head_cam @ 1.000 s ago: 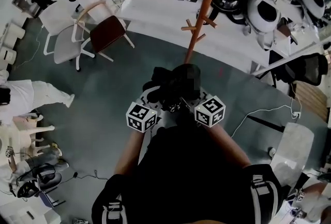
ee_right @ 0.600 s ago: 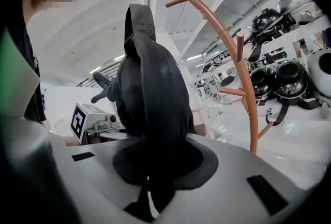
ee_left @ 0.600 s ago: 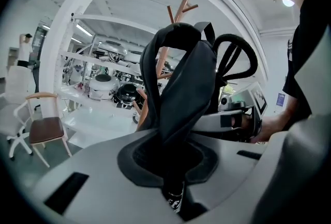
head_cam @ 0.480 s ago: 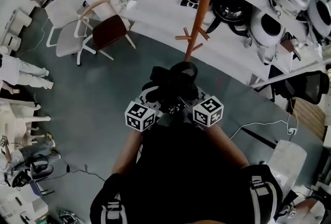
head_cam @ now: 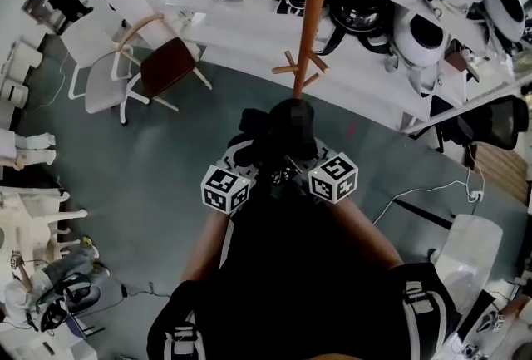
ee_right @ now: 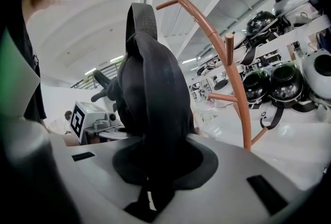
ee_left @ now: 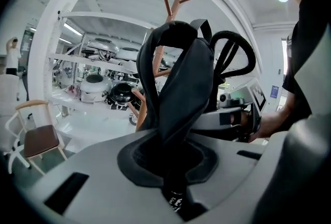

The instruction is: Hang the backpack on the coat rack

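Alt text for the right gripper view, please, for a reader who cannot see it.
The right gripper is shut on a black backpack, which stands up between its jaws. The orange-brown coat rack rises behind to the right, with rows of helmets beyond.

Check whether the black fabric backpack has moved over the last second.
Yes. The black fabric backpack has been carried toward the orange wooden coat rack: in the head view the rack's lower pegs now sit nearer it.

readable text: none | marker cube [head_cam: 226, 188]: coded squares only | strap tag [ee_left: 176, 202]: blurred
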`<action>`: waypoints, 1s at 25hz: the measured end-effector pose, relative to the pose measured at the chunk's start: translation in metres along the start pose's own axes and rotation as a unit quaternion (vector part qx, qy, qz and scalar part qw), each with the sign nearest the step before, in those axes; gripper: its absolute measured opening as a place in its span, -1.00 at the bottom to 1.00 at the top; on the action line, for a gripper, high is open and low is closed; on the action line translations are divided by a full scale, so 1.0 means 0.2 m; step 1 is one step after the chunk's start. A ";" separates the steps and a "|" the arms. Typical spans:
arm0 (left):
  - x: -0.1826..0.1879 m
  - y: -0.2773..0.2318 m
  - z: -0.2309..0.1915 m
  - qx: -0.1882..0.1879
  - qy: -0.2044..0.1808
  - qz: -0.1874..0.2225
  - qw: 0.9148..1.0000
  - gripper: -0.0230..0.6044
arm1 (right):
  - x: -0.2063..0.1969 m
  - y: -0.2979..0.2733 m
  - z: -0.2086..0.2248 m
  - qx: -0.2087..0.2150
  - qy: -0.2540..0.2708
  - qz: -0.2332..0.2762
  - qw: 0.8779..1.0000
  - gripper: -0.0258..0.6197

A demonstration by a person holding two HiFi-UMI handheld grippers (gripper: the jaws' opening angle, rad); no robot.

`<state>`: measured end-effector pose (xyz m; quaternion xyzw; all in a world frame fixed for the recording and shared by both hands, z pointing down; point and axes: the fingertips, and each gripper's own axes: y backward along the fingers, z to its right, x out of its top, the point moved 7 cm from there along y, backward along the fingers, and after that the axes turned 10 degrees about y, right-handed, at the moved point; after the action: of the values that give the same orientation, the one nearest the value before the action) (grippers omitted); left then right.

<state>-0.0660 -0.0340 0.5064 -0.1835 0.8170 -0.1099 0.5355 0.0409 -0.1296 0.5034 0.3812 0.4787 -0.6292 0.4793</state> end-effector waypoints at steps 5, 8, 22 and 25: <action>0.11 0.00 -0.12 -0.043 -0.004 0.003 0.999 -0.77 | 0.09 -0.10 0.00 -0.023 0.010 0.015 1.000 -0.66; 0.21 0.01 -0.18 -0.075 -0.015 0.006 0.997 -0.77 | 0.18 -0.14 0.01 -0.038 0.020 0.025 0.999 -0.66; 0.76 -0.02 -0.31 -0.196 -0.110 0.043 0.974 -0.77 | 0.68 -0.24 0.10 -0.070 0.079 0.098 0.990 -0.67; 0.87 -0.03 -0.31 -0.215 -0.125 0.055 0.967 -0.77 | 0.78 -0.24 0.11 -0.075 0.098 0.105 0.987 -0.67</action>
<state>-0.1838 -0.1122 0.3888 -0.2615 0.7569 0.1221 0.5863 -0.0448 -0.1835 0.3735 0.4526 0.5265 -0.4970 0.5206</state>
